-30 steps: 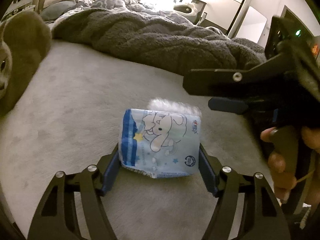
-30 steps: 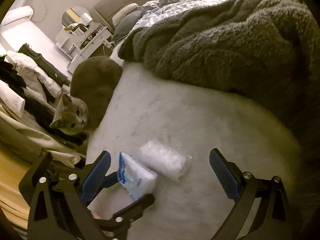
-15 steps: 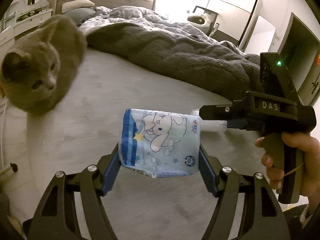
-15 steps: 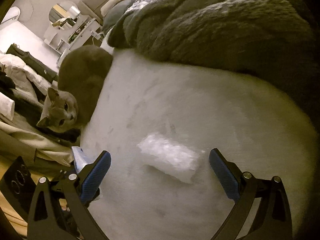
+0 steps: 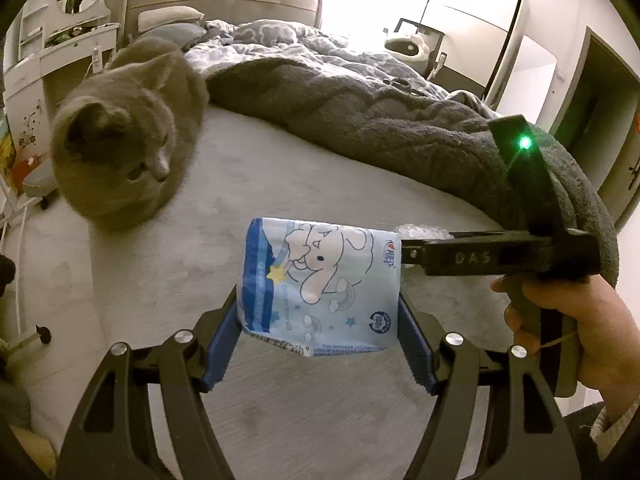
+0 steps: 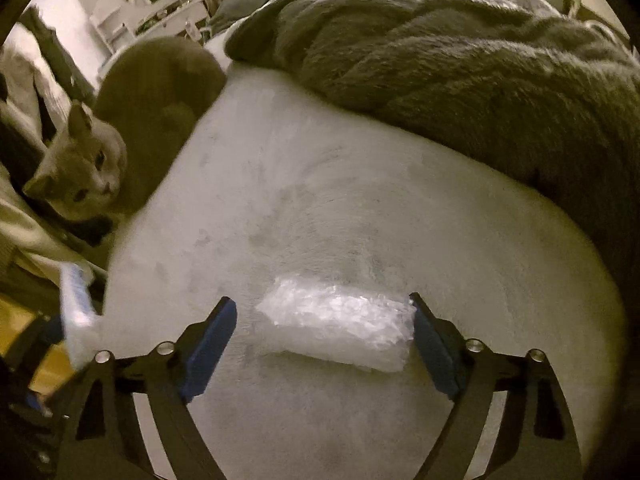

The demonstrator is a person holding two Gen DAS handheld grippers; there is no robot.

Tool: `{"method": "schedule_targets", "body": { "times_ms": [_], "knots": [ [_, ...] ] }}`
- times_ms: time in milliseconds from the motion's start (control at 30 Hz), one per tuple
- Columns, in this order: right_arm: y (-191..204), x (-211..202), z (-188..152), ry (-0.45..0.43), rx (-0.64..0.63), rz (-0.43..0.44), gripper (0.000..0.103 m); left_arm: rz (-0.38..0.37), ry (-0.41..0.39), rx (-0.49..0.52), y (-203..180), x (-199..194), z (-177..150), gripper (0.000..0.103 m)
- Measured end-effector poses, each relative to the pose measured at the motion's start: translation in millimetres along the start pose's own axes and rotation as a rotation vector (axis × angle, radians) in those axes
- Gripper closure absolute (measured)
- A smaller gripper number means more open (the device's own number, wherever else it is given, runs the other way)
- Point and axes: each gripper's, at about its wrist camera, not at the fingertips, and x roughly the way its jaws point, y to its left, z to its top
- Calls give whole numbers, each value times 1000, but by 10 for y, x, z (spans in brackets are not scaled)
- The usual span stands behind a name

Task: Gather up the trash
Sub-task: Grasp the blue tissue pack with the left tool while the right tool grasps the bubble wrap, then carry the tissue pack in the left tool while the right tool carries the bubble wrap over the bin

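The left gripper (image 5: 318,344) is clamped on a blue packet (image 5: 320,288) printed with a cartoon dog, its blue pads (image 5: 220,344) pressing the packet's two sides; the packet is held off the bed (image 5: 280,184), above the pale sheet near the foot edge. The right gripper (image 6: 324,340) is spread wide and straddles a wad of clear plastic wrap (image 6: 336,322) that lies on the sheet near the same foot edge. Its right pad (image 6: 434,354) is touching or just beside the wrap's right end, while the left pad stands apart from the other end, so nothing is gripped there. From the left wrist camera the right gripper shows side-on at the right, black, marked DAS, with a green light (image 5: 523,143) lit on top, and the right hand (image 5: 568,336) is wrapped around its handle; a bit of the wrap peeks out beyond the packet's upper right corner. A grey cat (image 5: 128,136) lies at the bed's left edge, head turned toward the packet. A dark fleece blanket (image 6: 460,64) is heaped across the middle of the bed, with a patterned duvet (image 5: 280,46) and pillows (image 5: 168,22) toward the headboard. In the right wrist view the packet appears edge-on and blurred at the far left.
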Motion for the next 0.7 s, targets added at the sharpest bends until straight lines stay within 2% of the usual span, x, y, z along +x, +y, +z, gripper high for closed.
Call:
{"method": "schedule_targets", "body": {
  "times_ms": [133, 200, 300, 533, 700],
  "knots": [
    [30, 46, 17, 4, -18, -39, 22, 7, -7, -8, 61, -71, 6, 29],
    [49, 45, 28, 2, -30, -62, 31, 11, -15, -12, 94, -144, -2, 29],
    [79, 29, 29, 2, -40, -77, 35, 18, -23, -17, 136, -241, -11, 29],
    [121, -36, -5, -6, -56, -117, 36, 51, -43, -18, 250, -502, -39, 29],
    [250, -140, -81, -19, -72, -109, 36, 86, -54, -17, 337, -702, -94, 29]
  ]
}}
